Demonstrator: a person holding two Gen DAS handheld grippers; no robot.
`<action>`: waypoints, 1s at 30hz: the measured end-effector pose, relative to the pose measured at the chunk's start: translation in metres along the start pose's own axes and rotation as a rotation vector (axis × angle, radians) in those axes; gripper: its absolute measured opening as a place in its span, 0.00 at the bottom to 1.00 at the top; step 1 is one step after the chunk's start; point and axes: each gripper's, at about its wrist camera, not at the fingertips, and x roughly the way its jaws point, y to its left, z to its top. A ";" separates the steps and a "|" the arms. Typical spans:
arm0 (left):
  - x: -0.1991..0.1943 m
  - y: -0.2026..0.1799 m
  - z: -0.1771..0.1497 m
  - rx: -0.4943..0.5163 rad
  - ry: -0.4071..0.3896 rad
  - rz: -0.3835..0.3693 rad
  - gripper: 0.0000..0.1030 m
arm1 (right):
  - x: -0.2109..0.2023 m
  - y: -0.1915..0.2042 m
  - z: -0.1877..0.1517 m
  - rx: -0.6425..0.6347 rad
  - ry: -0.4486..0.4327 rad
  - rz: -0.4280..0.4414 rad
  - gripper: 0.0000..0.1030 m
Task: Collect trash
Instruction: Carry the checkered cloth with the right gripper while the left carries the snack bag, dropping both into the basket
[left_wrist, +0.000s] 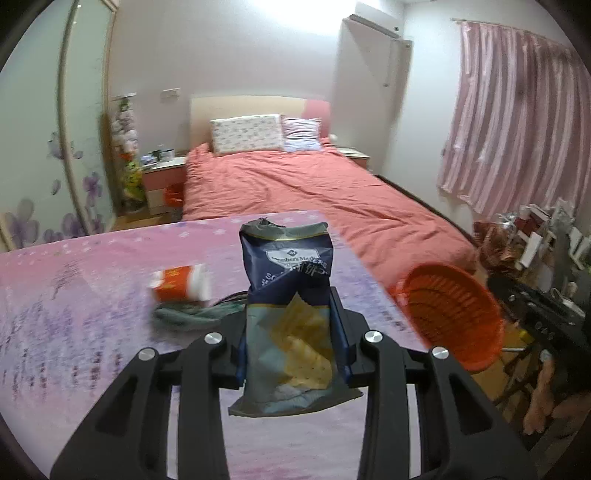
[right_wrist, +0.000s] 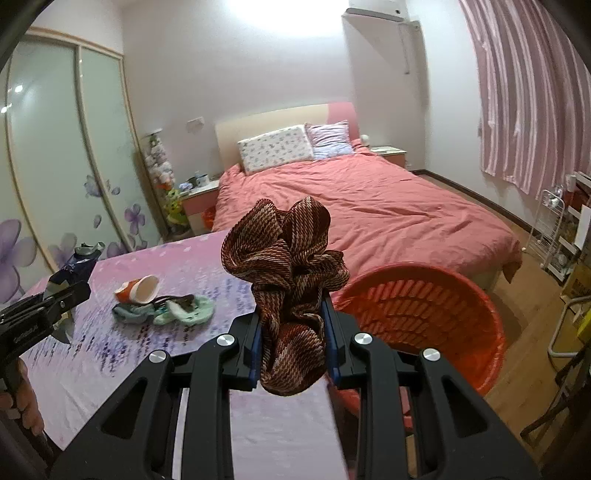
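Observation:
My left gripper is shut on a dark blue snack bag with crackers printed on it, held upright above the pink table. My right gripper is shut on a crumpled brown patterned cloth, raised over the table's right side. An orange basket sits just right of the table edge, also seen as the orange basket in the left view. An orange-and-white paper cup lies tipped on the table beside pale green socks. The left gripper with the bag shows at the far left of the right view.
A bed with a red cover stands beyond the table. Sliding wardrobe doors line the left wall, pink curtains the right. A white wire rack and clutter stand on the wooden floor at right. A hand holds the left gripper's handle.

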 end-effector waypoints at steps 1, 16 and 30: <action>0.002 -0.008 0.002 0.005 0.000 -0.014 0.34 | 0.000 -0.002 0.000 0.004 -0.002 -0.003 0.26; 0.057 -0.140 0.004 0.117 0.065 -0.262 0.35 | 0.007 -0.073 -0.003 0.145 -0.025 -0.084 0.26; 0.143 -0.221 -0.013 0.196 0.188 -0.349 0.39 | 0.053 -0.147 -0.014 0.289 0.059 -0.082 0.35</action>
